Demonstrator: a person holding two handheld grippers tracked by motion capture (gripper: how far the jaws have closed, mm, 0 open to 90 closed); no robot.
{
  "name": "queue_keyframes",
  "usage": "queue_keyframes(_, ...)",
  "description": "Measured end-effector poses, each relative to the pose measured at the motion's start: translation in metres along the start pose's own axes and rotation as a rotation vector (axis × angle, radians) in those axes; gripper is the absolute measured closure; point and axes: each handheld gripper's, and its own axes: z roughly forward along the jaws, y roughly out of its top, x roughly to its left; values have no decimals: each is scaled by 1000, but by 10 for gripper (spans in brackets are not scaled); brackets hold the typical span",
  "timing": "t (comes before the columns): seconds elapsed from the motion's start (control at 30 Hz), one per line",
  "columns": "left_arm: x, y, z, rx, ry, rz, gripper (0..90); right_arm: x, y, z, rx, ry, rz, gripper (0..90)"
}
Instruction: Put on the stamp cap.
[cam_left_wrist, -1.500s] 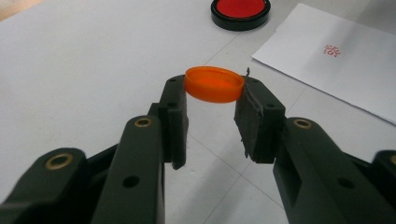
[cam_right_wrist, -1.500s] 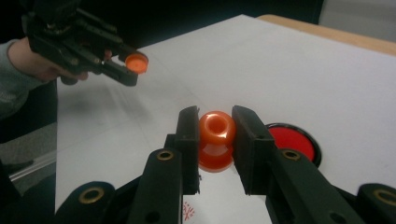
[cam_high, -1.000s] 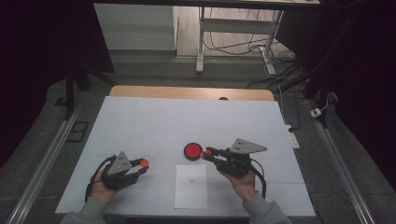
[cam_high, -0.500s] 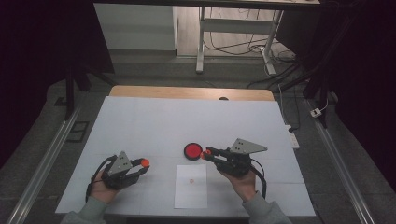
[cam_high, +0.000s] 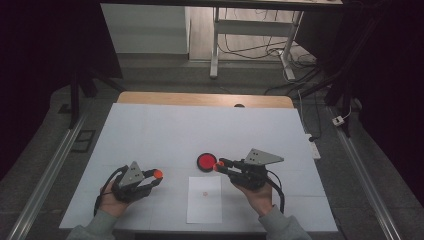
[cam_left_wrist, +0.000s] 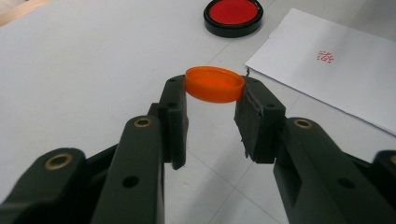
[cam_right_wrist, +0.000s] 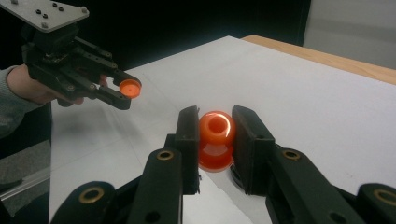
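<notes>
Orange stamp (cam_high: 218, 164), high view: we see it pinched at the tips of the right gripper (cam_high: 220, 164), held just above the right edge of a round black ink pad (cam_high: 206, 162) with a red face. The right hand (cam_high: 258, 192) carries this gripper from the lower right, with its grey three-cornered plate uppermost. The left gripper (cam_high: 156, 176) sits lower left in the left hand (cam_high: 114, 197), with a small orange cap (cam_high: 158, 173) between its tips. A white paper sheet (cam_high: 204, 199) bearing one small red mark lies between the two hands on the white table (cam_high: 200, 130).

Left gripper view: we see both jaws closed against the orange cap (cam_left_wrist: 214, 84), which sits flat across the left gripper's (cam_left_wrist: 214, 93) tips, clear of the table. Beyond it lie the ink pad (cam_left_wrist: 233, 16) and, to the right, the paper sheet (cam_left_wrist: 336, 84) with its red stamped mark (cam_left_wrist: 326, 57).

Right gripper view: we see the right gripper (cam_right_wrist: 217, 135) clamped on the orange stamp (cam_right_wrist: 216, 137), a rounded, waisted body with a hole in its facing end. Its lower end is just over the ink pad's dark rim; we cannot tell whether they touch. At upper left the left gripper (cam_right_wrist: 127, 91) holds the orange cap (cam_right_wrist: 130, 88) above the table (cam_right_wrist: 299, 93).
</notes>
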Motion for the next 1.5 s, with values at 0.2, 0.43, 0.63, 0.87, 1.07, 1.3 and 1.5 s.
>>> queue_keyframes(0.2, -2, 6, 5, -5, -14, 7, 640, 0, 0, 1, 0, -5, 0, 717)
queue_keyframes(0.43, -6, 16, 13, -13, -45, 15, 639, 0, 0, 0, -10, -11, -3, 717)
queue_keyframes(0.63, -8, 22, 19, -11, -53, 25, 639, 0, 0, 0, -10, -10, -1, 717)
queue_keyframes(0.87, -8, 27, 23, -23, -77, 18, 639, 0, -1, 1, -4, -6, -2, 717)
queue_keyframes(1.07, -10, 30, 28, -17, -83, 24, 639, 1, -1, 2, 0, -4, -1, 717)
queue_keyframes(1.3, -12, 34, 32, -14, -91, 32, 639, 1, -1, 3, 2, -2, -2, 717)
queue_keyframes(1.5, -17, 40, 39, -10, -109, 49, 639, 1, -2, 4, -1, 11, 7, 717)
